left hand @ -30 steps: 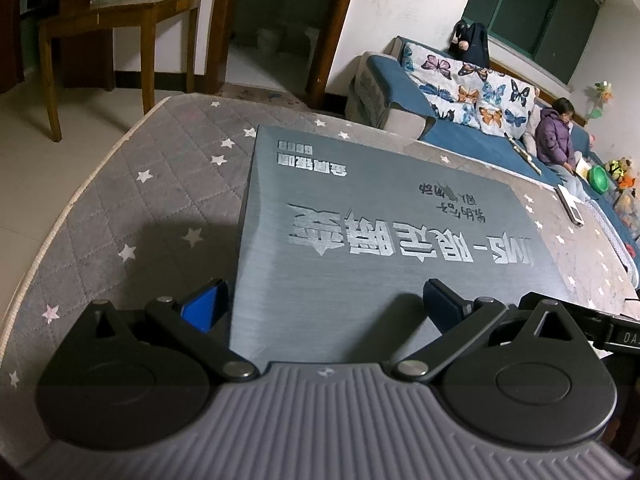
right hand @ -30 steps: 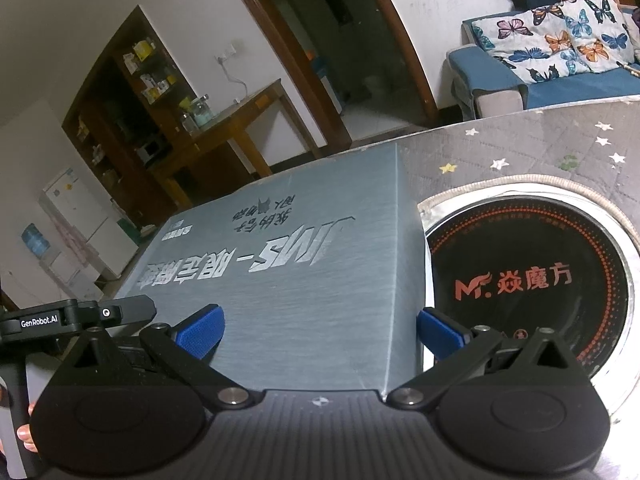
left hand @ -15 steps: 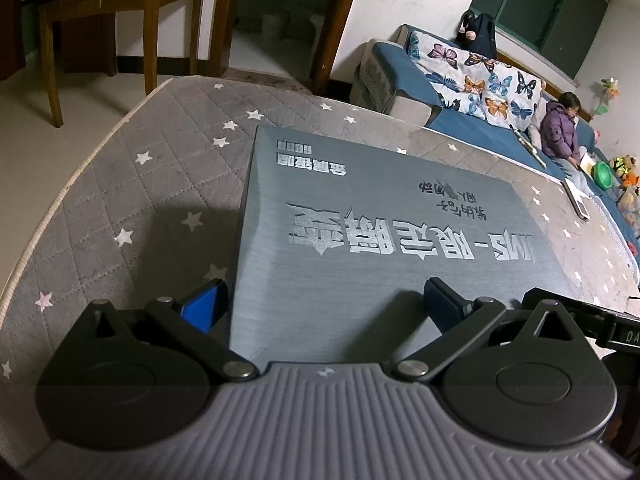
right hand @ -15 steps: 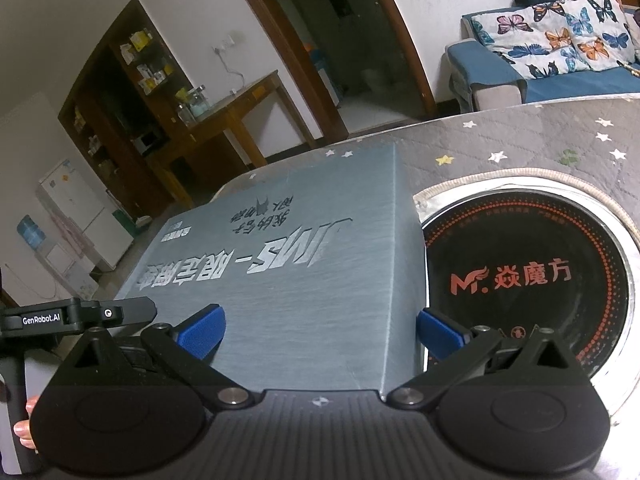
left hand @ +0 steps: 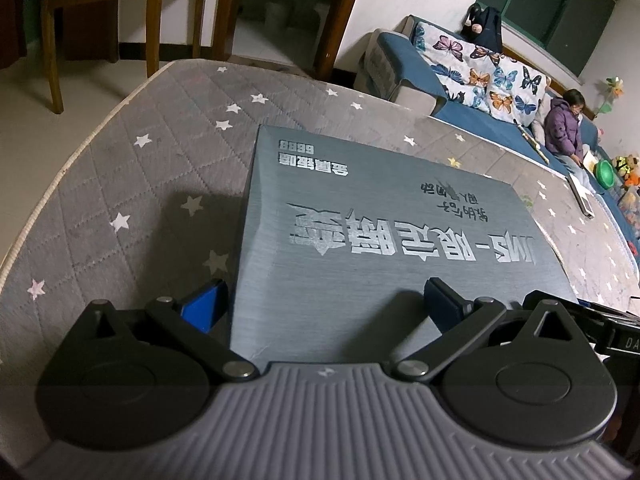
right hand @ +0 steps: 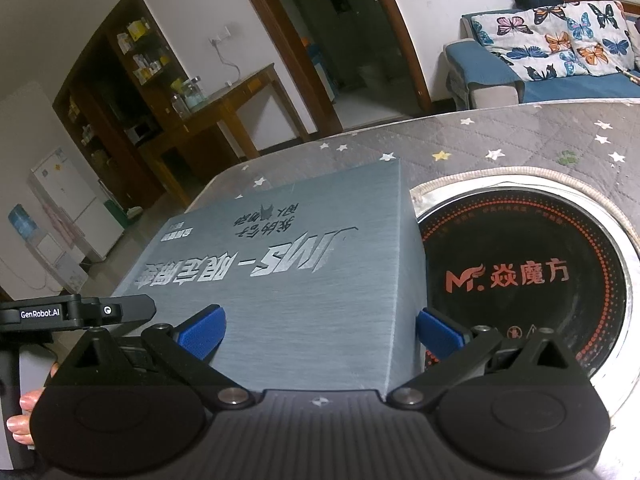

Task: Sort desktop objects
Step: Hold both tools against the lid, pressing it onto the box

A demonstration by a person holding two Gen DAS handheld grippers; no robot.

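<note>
Grey box (left hand: 400,248) sits between spread fingers of left gripper (left hand: 326,308) and right gripper (right hand: 320,330).

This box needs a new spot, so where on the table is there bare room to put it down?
The quilted star cloth left of the grey box, out to the table's rounded edge, is bare. So is the strip beyond the box toward the sofa. On the right it is crowded: the box edge meets the round black cooktop.
</note>
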